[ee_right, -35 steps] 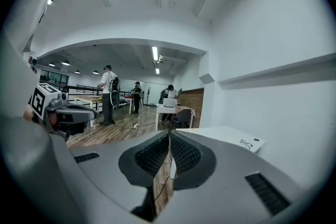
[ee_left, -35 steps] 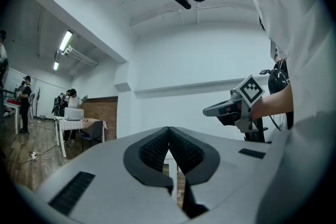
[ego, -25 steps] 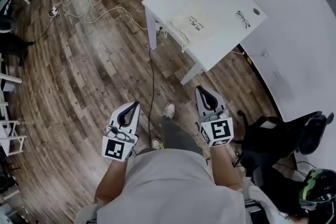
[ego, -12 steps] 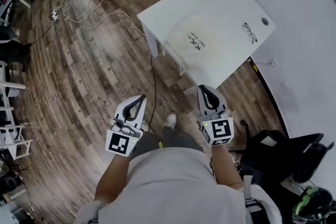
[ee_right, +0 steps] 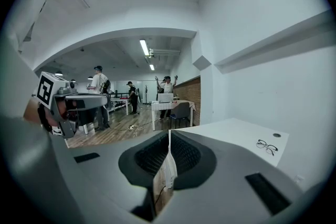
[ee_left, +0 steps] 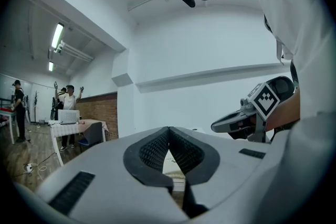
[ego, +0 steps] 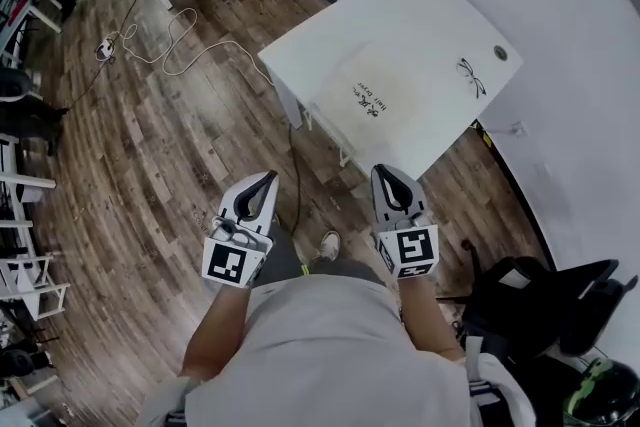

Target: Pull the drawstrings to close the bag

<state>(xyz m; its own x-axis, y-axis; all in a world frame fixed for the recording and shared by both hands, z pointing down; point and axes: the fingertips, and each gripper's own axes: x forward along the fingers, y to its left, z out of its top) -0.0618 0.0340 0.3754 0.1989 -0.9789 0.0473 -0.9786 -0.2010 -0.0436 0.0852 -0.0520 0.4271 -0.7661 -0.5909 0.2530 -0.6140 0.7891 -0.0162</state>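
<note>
Wood-plank flooring (ego: 150,165) ran under me, with a white cable (ego: 200,40) looped across it at the far left. Ahead of me stood the white table (ego: 440,15), set against the white wall. The bag (ego: 365,100), pale with a small dark print, lay flat on the table's near left part, well apart from both of my grippers. Farther right on the table lay a pair of glasses (ego: 471,75), with a small round object (ego: 501,53) just beyond them.

I held the left gripper (ego: 268,178) in front of my body on the left, over the floor and short of the table. Its jaws were clenched together, with nothing between them. The right gripper (ego: 386,172) sat beside it on the right, near the table's near edge but not touching it, and its jaws were likewise pressed together on nothing. A black chair (ego: 530,290) stood at my near right. In the right gripper view, people (ee_right: 167,89) stood at tables at the far end of the room.
</note>
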